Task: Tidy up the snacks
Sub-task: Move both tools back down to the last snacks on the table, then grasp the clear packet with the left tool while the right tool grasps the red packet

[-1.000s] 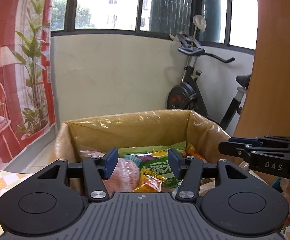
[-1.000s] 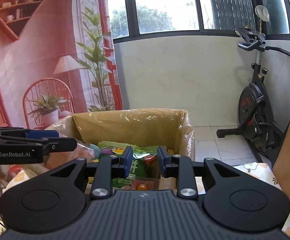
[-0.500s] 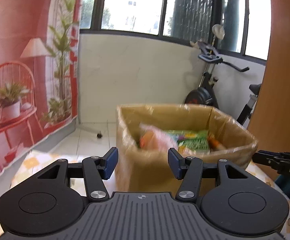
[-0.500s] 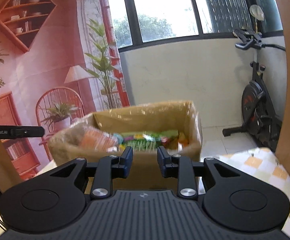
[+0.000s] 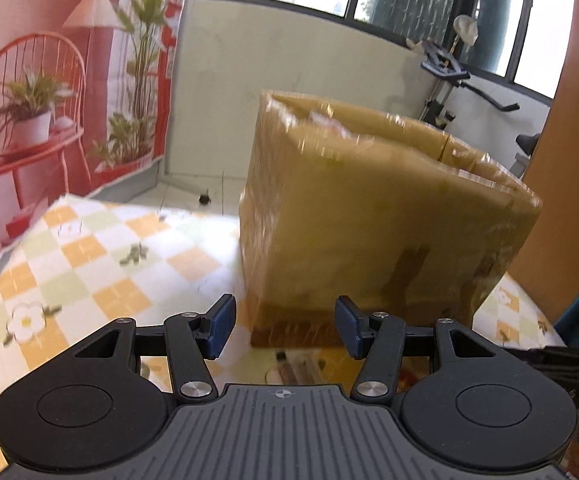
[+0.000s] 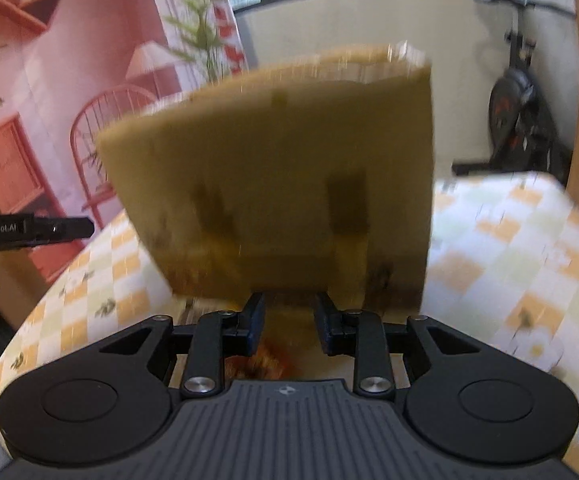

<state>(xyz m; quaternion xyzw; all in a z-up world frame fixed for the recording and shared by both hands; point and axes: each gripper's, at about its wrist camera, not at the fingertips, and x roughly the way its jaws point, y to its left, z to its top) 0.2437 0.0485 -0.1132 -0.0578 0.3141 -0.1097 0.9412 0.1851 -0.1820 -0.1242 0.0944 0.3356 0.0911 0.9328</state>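
A cardboard box (image 5: pixel 385 216), wrapped in glossy clear film, is seen standing on the tabletop (image 5: pixel 101 256), which is covered by a cloth checked in orange, green and white with small flowers. The box is blurred in both wrist views, so its contents cannot be made out; only a pale patch is glimpsed at its open top in the left view.

The left gripper (image 5: pixel 285 326) is held low in front of the near face of the box, by its lower left corner. Its jaws are set moderately apart and nothing is held between them.

The right gripper (image 6: pixel 289 320) is held before the lower edge of the box. Its jaws are set narrow, with a small gap left empty. A blurred reddish-orange object (image 6: pixel 263 360), possibly a snack packet, lies on the tabletop just below the jaws.

An exercise bike (image 6: pixel 525 116) stands behind, near the window wall.
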